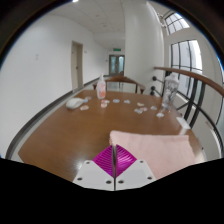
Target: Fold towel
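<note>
The two-finger gripper (115, 168) was seen with its magenta pads pressed together, nothing visibly pinched. The pale pink cloth towel (155, 148) lay flat on the brown wooden table (70, 135), just ahead, rightward. An edge should be gripped squarely before folding

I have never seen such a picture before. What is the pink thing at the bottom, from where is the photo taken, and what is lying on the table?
There is only one picture. Its camera rides on a hand-held gripper that a person carries, and it looks forward along the two fingers. The pink parts are pads on those fingers, which look pressed together with nothing between them. Just ahead, slightly to one side, a pale pink towel lies flat on a wooden table. Farther away on the table stand a bottle and several small white things I cannot identify. Nothing is held.
</note>
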Demonstrator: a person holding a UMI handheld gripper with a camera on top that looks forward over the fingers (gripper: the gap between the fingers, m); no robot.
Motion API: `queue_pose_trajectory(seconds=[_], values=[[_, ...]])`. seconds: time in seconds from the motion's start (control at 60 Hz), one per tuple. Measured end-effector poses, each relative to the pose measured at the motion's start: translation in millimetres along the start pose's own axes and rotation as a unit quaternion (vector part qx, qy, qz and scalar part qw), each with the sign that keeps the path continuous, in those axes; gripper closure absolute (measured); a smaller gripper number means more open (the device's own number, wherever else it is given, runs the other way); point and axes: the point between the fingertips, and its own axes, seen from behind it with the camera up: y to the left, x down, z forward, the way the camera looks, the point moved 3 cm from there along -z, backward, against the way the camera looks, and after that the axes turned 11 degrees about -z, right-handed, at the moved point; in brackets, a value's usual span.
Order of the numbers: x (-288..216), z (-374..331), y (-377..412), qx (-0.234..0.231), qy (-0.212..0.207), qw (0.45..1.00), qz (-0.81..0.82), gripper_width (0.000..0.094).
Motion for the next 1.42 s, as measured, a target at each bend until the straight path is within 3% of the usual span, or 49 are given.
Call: queue_pose_trajectory(seconds=[0.1, 0.233, 0.333, 0.483, 0.5, 0.65, 0.667, 0.7, 1.2, 1.417], values=[[-36.3, -22.5, -43.9, 0.036, -0.049, 0.998, 0.016, 0.0934], [-47.6, -48.0, -136.0, 0.105, -0.067, 0.991, 0.044, 0.0932], [-18.8, -54.3, -197.8, 0.156, -0.035, 0.986, 0.054, 0.0930], [53.4, -33.2, -232.1, 0.157, 0.048, 0.984, 0.073, 0.0908], [59.7, -27.4, -234.9, 0.161, 0.053, 0.983, 0.074, 0.0884], [68.8, -30.3, -244.9, 0.179, 0.051, 0.979, 0.079, 0.0081], [66.8, -31.8, -243.4, 0.177, 0.047, 0.980, 0.080, 0.0066], [62.1, -36.9, -239.7, 0.175, 0.037, 0.980, 0.082, 0.0132], [25.8, -147.8, -69.4, 0.092, -0.066, 0.994, -0.010, 0.0094], [25.1, -171.0, -49.0, 0.072, -0.092, 0.993, 0.002, 0.0097]])
